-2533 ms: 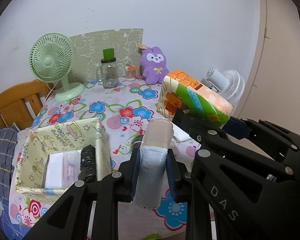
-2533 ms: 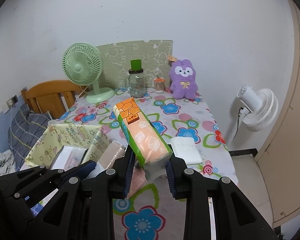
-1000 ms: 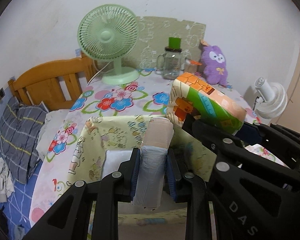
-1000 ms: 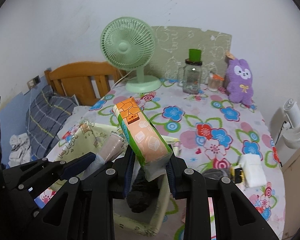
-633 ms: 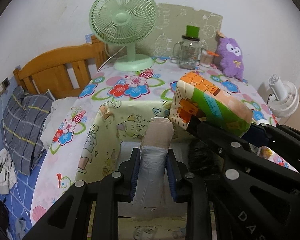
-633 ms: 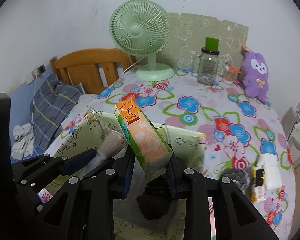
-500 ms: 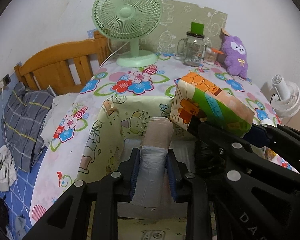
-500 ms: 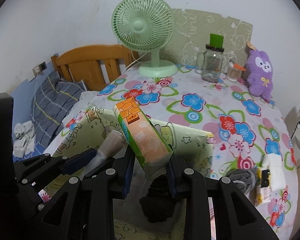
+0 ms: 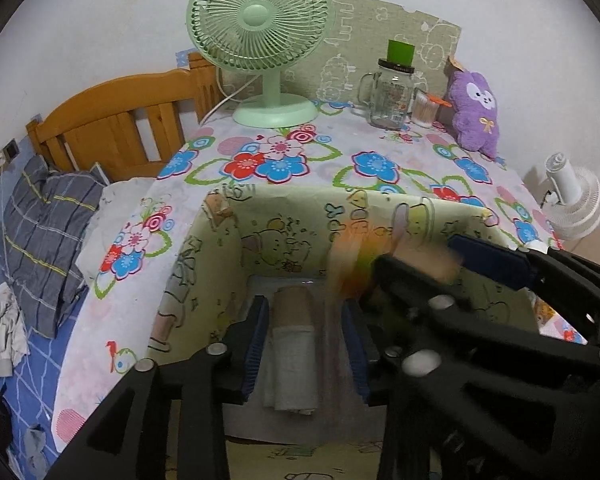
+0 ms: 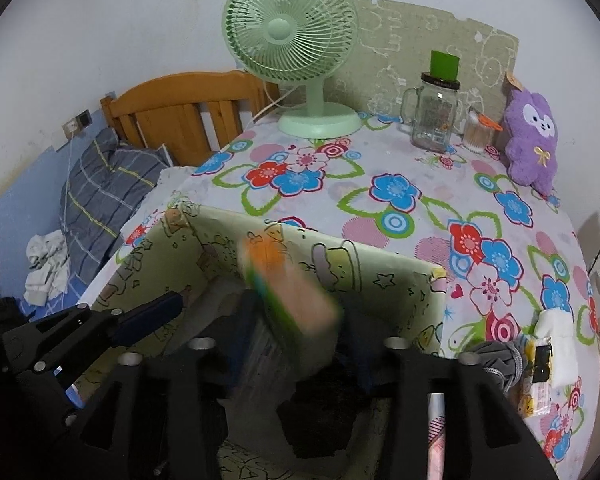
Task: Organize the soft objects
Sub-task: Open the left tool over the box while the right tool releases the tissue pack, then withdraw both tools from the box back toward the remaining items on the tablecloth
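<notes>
A yellow-green cartoon-print fabric bin [image 9: 228, 240] [image 10: 380, 276] stands at the near edge of the flowered table. My left gripper [image 9: 306, 344] is open over the bin; a beige and grey rolled pack [image 9: 292, 344] lies free between its blue pads [image 9: 254, 344], dropping into the bin. My right gripper [image 10: 300, 344] is open; the orange and green tissue pack [image 10: 292, 288] [image 9: 352, 260] is a motion blur, falling between the jaws. A black soft item [image 10: 320, 412] lies in the bin below.
A green desk fan [image 10: 296, 40], a glass jar with green lid [image 10: 438, 116] and a purple plush [image 10: 534, 140] stand at the table's back. A white pack [image 10: 556, 344] and grey item [image 10: 496, 360] lie right of the bin. A wooden bed frame [image 9: 116, 128] is left.
Both grippers have opened over the bin. The rolled pack and the tissue pack have left the pads and are dropping in.
</notes>
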The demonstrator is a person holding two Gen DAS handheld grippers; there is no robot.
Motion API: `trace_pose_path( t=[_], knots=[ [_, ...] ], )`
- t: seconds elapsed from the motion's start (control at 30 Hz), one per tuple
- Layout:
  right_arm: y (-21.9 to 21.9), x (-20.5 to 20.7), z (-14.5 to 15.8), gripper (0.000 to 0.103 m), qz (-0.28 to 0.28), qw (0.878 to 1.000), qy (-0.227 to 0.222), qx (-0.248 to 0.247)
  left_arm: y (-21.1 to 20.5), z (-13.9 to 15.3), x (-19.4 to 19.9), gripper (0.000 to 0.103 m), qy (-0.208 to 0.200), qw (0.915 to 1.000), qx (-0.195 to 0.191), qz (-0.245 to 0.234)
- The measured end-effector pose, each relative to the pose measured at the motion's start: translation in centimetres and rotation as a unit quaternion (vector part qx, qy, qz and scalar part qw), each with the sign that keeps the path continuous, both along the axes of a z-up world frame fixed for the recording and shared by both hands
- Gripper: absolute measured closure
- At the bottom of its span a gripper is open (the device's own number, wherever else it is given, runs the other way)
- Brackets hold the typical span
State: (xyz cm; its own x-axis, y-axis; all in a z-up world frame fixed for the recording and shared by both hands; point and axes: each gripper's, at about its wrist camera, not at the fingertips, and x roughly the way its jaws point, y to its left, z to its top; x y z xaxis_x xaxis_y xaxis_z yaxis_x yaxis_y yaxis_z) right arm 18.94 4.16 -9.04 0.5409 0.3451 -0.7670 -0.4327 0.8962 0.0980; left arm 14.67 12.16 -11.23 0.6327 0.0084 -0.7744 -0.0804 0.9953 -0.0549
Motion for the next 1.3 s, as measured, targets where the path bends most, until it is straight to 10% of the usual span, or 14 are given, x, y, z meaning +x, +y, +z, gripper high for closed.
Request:
trace_pose_path(
  t=[0.23, 1.3],
  knots=[
    [-0.9, -0.3, 0.4, 0.030, -0.011, 1.000, -0.006, 0.002, -0.9, 0.5, -0.4, 0.033, -0.008, 1.0000, 0.001, -0.005],
    [-8.2, -5.8, 5.9, 0.015, -0.050, 0.996, -0.074, 0.023, -7.4, 5.6, -5.0, 0.011, -0.071, 0.9968, 0.023, -0.029]
  ],
)
